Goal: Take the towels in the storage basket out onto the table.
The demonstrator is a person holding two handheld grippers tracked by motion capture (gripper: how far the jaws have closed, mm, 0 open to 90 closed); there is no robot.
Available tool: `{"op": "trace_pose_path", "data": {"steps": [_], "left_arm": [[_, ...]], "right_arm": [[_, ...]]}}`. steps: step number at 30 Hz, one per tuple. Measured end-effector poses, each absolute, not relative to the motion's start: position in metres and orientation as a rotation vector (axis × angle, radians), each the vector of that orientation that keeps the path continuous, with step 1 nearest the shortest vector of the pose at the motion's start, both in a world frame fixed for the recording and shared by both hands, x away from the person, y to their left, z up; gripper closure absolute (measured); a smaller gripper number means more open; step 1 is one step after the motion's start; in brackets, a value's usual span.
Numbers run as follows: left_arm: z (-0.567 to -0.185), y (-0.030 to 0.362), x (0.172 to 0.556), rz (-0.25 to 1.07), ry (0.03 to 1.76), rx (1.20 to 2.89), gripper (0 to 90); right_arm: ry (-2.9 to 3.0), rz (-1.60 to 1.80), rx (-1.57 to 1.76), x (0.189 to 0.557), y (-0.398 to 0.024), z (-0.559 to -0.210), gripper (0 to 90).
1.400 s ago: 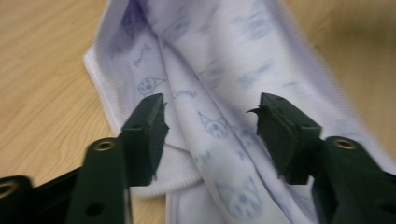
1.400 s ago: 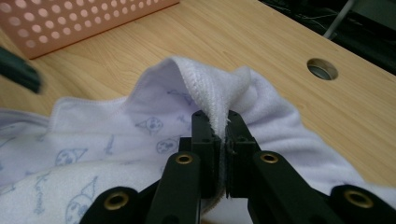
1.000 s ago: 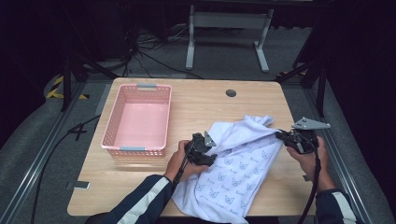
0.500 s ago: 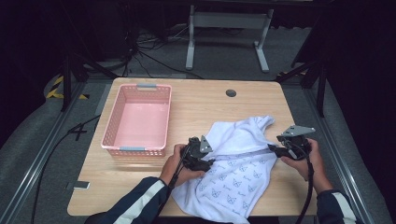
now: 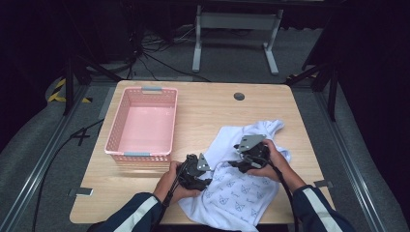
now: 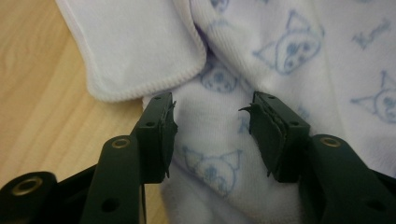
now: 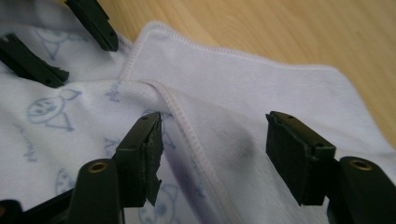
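From the high view, I have the white printed garment (image 5: 241,193) spread on the desk (image 5: 208,108) at its near right, well apart from the pink basket (image 5: 142,124). My left gripper (image 5: 199,175) sits at its left edge, my right gripper (image 5: 244,159) over its middle.

In the left gripper view my fingers (image 6: 161,135) stand apart over the cloth (image 6: 289,51), having just been closing.

In the right gripper view my fingers (image 7: 299,154) stand apart above a hemmed fold (image 7: 243,88), having just been opening.

Pink basket (image 5: 142,124) on wooden table (image 5: 208,104)
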State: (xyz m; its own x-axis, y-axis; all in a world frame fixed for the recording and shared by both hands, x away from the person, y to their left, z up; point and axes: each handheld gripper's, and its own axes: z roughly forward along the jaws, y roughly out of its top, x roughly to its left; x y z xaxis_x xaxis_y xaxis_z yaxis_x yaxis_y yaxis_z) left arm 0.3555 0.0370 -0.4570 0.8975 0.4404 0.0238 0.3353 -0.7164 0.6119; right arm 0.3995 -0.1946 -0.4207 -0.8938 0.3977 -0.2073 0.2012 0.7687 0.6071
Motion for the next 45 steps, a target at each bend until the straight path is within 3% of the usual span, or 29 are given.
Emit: {"op": "trace_pose_path", "data": {"steps": [4,5,7,10,15,18,24,29,36,37,38,39,40,42,45], "left_arm": [[-0.456,0.038,0.355,0.203,0.531,2.448,58.2],[-0.456,0.038,0.354,0.203,0.524,2.447,62.6],[-0.455,0.038,0.351,0.209,0.502,2.466,70.6],[-0.454,0.04,0.348,0.219,0.508,2.473,78.9],[-0.454,0.045,0.344,0.217,0.49,2.485,83.9],[-0.452,0.05,0.338,0.197,0.484,2.512,84.7],[-0.451,0.057,0.325,0.184,0.475,2.536,84.9],[-0.45,0.058,0.311,0.163,0.438,2.549,85.2],[-0.448,0.052,0.299,0.094,0.395,2.571,83.6],[-0.448,0.05,0.301,0.075,0.389,2.545,75.7],[-0.446,0.049,0.304,0.077,0.378,2.526,75.7],[-0.444,0.046,0.307,0.078,0.393,2.5,66.7],[-0.441,0.042,0.311,0.091,0.415,2.474,63.8],[-0.434,0.033,0.323,0.124,0.429,2.412,53.1],[-0.424,0.013,0.349,0.168,0.461,2.332,48.1]], "right_arm": [[2.676,0.702,0.46,0.409,-0.181,-0.434,45.0],[2.678,0.693,0.456,0.412,-0.181,-0.437,50.1],[2.653,0.733,0.502,0.416,-0.186,-0.435,71.2],[2.63,0.853,0.57,0.419,-0.2,-0.424,81.8],[2.443,0.975,0.7,0.419,-0.231,-0.393,87.5],[2.295,0.974,0.789,0.42,-0.26,-0.372,87.9],[2.154,0.928,0.992,0.426,-0.314,-0.363,87.9],[2.056,0.866,1.225,0.436,-0.368,-0.381,87.9],[2.052,0.728,1.441,0.446,-0.406,-0.42,87.2],[2.061,0.753,1.461,0.448,-0.409,-0.425,82.0],[2.061,0.753,1.461,0.448,-0.409,-0.425,82.0],[2.085,0.768,1.467,0.449,-0.41,-0.428,77.4],[2.081,0.714,1.449,0.449,-0.409,-0.43,75.0],[2.069,0.723,1.416,0.446,-0.406,-0.428,62.6],[2.055,0.778,1.353,0.431,-0.398,-0.415,58.8]]}}
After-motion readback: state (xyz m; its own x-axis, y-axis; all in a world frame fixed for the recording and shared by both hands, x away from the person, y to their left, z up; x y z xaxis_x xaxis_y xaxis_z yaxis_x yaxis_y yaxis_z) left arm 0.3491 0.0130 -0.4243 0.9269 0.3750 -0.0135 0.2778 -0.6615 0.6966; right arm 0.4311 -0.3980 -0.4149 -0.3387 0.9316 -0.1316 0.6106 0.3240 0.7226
